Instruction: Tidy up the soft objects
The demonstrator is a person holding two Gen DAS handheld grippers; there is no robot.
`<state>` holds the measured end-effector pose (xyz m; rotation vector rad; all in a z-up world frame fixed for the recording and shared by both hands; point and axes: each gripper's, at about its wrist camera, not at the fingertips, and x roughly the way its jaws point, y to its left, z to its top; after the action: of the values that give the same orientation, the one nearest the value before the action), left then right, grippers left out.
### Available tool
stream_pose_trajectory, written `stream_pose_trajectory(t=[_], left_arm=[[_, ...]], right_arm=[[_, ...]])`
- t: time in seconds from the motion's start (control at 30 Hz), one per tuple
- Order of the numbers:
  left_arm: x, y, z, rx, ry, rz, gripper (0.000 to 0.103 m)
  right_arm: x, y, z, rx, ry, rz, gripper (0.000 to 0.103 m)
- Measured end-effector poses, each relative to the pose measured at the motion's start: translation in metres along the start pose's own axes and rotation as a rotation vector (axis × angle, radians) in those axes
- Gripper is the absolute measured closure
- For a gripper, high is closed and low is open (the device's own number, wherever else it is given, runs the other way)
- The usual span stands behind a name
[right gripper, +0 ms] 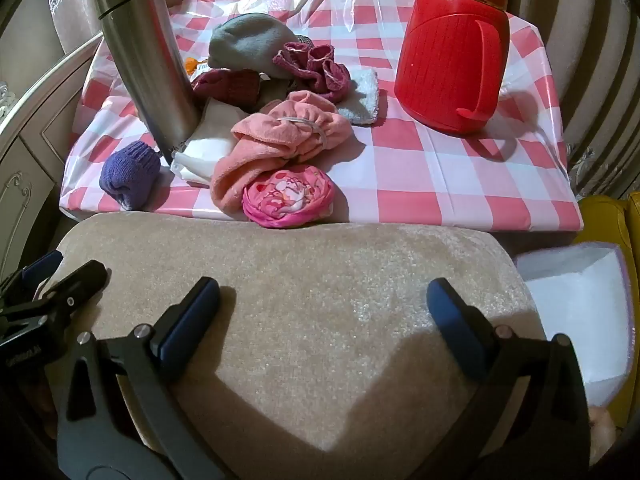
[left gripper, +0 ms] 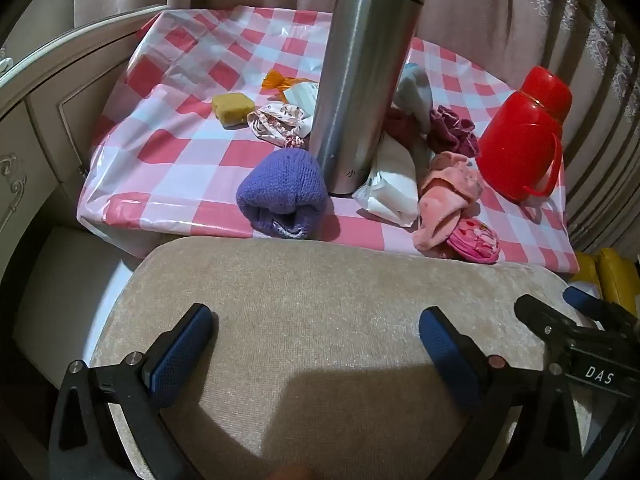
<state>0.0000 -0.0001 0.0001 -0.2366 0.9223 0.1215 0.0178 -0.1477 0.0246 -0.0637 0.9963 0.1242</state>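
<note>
Left wrist view
Left gripper (left gripper: pixel 316 330): fingers spread wide, nothing between, hovering over beige plush cushion (left gripper: pixel 320 300).
Soft things: purple knitted roll (left gripper: pixel 280 192) at 12 o'clock on the red-and-white checked plastic-covered surface (left gripper: pixel 176 148), touching tall brushed-steel flask (left gripper: pixel 360 80); pink fleece cloth (left gripper: pixel 448 204) and pink printed fabric bundle (left gripper: pixel 476 240) at 1 o'clock, at the surface's near edge.
Risk: flask likely to topple if the purple roll gets dragged sideways.

Right wrist view
Right gripper (right gripper: pixel 324 304): fingers also wide apart, empty, above the cushion.
Pile: grey cloth (right gripper: pixel 248 44), maroon ruffled fabric (right gripper: pixel 316 68), white towel (right gripper: pixel 362 100) heaped at 11 to 12 o'clock.
Red ribbed plastic jug (right gripper: pixel 452 56): 1 o'clock, apart from the pile.
Risk: tangled cloths may lift together; printed bundle could slip off the edge.
</note>
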Motion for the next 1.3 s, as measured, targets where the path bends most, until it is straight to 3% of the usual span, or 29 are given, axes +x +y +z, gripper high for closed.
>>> stream_pose_trajectory(t=[1.3], left_arm=[[-0.001,-0.0022,0.0,0.004,-0.006,0.009,0.0]], right_arm=[[-0.0023,-0.0023,-0.0019,0.013,-0.021,0.017,0.0]])
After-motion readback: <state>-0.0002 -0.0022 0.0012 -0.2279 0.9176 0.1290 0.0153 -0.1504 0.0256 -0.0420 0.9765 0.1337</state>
